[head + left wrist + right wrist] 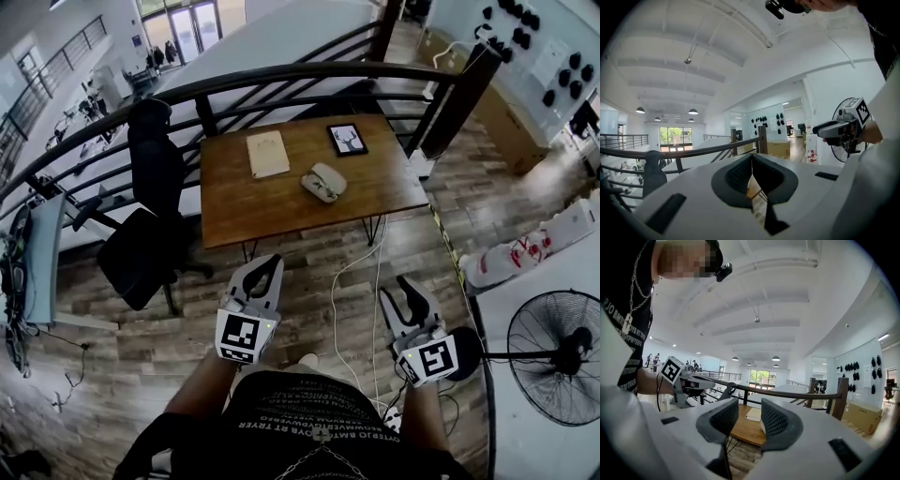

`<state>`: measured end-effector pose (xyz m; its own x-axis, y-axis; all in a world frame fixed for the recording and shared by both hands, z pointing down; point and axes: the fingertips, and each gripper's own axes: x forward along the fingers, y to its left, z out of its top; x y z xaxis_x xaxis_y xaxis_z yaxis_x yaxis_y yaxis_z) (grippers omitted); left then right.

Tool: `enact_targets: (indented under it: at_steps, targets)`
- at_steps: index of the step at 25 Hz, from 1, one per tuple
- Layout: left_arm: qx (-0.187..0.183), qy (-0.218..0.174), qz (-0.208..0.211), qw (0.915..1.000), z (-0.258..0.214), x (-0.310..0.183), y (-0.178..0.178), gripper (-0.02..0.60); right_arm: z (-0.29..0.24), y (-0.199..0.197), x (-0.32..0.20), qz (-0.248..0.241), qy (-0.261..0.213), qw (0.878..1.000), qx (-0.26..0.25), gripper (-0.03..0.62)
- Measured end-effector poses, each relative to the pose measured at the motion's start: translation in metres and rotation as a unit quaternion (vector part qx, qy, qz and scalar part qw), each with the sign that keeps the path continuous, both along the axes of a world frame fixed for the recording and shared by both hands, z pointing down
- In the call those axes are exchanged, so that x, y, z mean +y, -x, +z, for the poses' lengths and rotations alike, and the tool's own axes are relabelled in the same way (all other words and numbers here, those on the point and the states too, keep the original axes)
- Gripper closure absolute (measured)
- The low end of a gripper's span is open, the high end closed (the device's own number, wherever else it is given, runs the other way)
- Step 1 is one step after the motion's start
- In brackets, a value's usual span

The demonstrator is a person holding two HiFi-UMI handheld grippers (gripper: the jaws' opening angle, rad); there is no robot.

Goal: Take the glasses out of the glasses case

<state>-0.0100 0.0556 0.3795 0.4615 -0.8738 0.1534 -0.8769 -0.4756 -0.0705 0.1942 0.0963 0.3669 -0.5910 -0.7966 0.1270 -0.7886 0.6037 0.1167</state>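
Held low at the person's waist, the left gripper (266, 267) has its jaws pressed together and the right gripper (401, 291) has its jaws spread. Both are empty and well apart from the glasses case (323, 182), which lies on the wooden table (272, 206) near a picture frame (347, 139). Closing that gap looks like the step in hand: walk up square to the table, pin the case with one gripper, then lift the glasses by their frame with the other.

Left gripper (268, 266) at lower centre-left of the frame, jaws pressed together, empty, right gripper (404, 290) at lower right, jaws parted, empty, both pointing forward
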Motion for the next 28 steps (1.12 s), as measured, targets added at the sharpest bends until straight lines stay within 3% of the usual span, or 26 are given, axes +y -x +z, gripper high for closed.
enact_targets:
  at_steps: [16,28]
  targets:
    - [-0.025,0.005,-0.021,0.9995,-0.005,0.013,0.004,0.552,0.004,-0.017,-0.001,-0.004,0.007,0.999,-0.039,0.453]
    - [-0.011,-0.018,-0.010,0.9997,-0.011,0.008,-0.002,0.552,0.016,-0.003,-0.010,0.004,0.018,0.999,-0.035,0.454]
